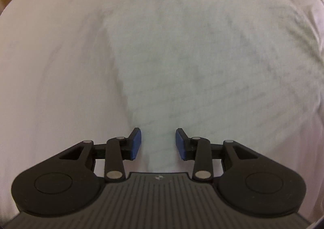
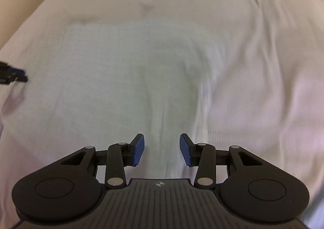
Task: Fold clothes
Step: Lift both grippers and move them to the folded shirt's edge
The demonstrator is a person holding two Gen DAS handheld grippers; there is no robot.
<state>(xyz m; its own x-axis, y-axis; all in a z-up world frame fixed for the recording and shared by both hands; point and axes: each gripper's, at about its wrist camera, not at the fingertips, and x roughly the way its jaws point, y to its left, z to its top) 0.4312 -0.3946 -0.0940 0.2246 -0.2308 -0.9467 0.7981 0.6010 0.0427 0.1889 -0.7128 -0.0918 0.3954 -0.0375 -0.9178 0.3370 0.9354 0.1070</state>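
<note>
Both claws point steeply down over pale cloth, and we find neither one holding anything. We see the left claw (image 1: 158, 143) with its blue pads (image 1: 136, 144) set moderately apart; a fold of the garment shows in the gap beneath them, but neither pad presses on it. We see the right claw (image 2: 162, 149) in like condition, its blue pads (image 2: 139, 149) parted a little wider, with bare cloth below and no grip.

We note the garment (image 1: 182, 57), a pale grey-green piece with fine wrinkles, spread flat on a white bed sheet (image 1: 50, 67). In the left wrist view its left edge runs down to the claw's left pad. In the right wrist view the garment (image 2: 125, 63) fills the middle, with the sheet (image 2: 263, 67) bare to its right. At that view's left edge, the tip of the left claw (image 2: 19, 75) sits over the garment's left side. Both views are blurred.
</note>
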